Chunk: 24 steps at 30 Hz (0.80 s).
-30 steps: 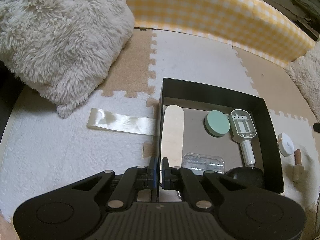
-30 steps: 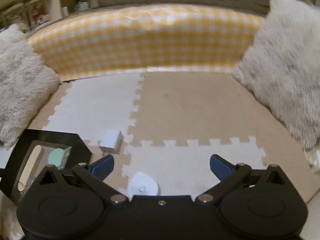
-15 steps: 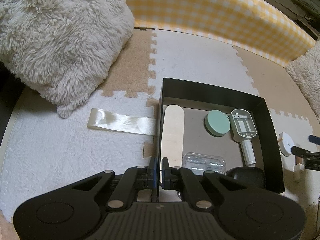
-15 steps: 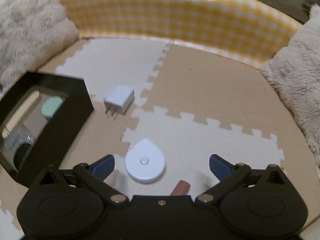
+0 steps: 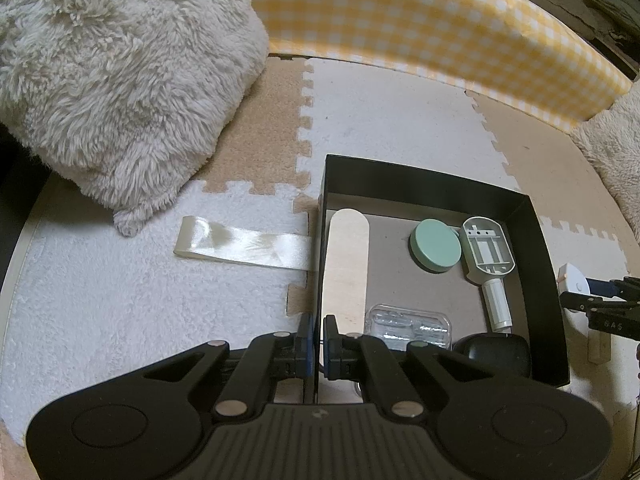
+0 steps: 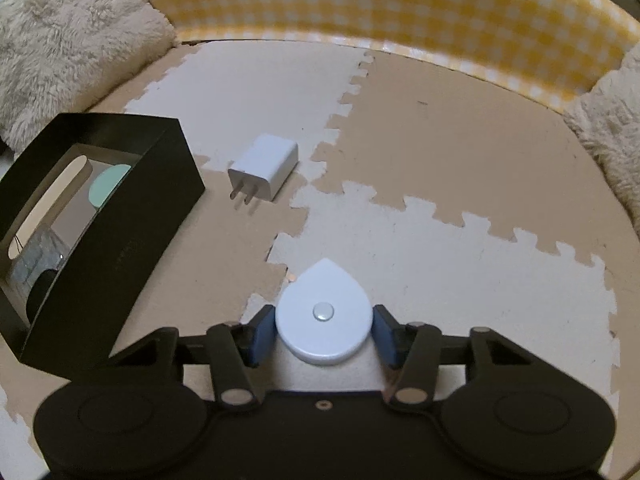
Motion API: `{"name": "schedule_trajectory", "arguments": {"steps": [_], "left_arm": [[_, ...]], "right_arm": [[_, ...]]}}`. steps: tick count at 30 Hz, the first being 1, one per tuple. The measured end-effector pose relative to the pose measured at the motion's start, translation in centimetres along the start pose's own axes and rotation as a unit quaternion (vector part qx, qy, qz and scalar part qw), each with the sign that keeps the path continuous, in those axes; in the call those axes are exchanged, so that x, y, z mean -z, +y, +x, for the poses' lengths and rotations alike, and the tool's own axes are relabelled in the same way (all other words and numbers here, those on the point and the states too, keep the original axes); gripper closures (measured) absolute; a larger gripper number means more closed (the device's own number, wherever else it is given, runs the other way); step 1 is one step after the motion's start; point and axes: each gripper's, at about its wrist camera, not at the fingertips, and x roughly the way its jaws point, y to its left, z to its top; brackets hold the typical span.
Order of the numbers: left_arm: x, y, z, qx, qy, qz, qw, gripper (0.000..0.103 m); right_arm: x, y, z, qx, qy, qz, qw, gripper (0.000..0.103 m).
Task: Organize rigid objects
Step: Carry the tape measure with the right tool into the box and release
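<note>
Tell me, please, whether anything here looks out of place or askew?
Yes: the white charger lies outside the black box on the foam mat, prongs toward the camera. A shiny ribbon strip lies loose against the box's outer wall. Nothing looks spilled or damaged.

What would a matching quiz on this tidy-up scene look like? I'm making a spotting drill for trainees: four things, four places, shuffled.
Things:
1. white teardrop-shaped disc
2. white plug adapter
3. mint green round disc
4. satin ribbon strip

Places:
A. on the mat, left of the black box
B. inside the black box
C. between the right gripper jaws, which are closing
D. on the mat beside the box's corner, prongs toward the camera

Pairs: 1-C, 2-D, 3-B, 4-A
</note>
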Motion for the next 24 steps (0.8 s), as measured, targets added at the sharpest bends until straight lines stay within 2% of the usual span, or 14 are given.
{"name": "schedule_trajectory", "arguments": {"steps": [6, 10, 19, 24], "left_arm": [[0.1, 0.0, 0.1, 0.0, 0.001, 0.001, 1.0, 0.099], [0.2, -0.1, 0.2, -0.001, 0.002, 0.002, 1.0, 0.099], [0.1, 0.0, 0.2, 0.0, 0.003, 0.001, 1.0, 0.099], [0.1, 0.0, 0.2, 0.0, 0.002, 0.001, 1.0, 0.099]], "right_arm": [[-0.1, 0.0, -0.3, -0.004, 0.0, 0.001, 1.0, 0.05], [-0.5, 0.5, -1.2, -0.026, -0.013, 0.001, 1.0, 0.05], [-2.1, 3.2, -6.1, -0.09, -0.098, -0.001, 0.991, 0.05], [-3.0, 6.8, -7.1, -0.137, -0.116, -0.03, 0.983, 0.05]]}}
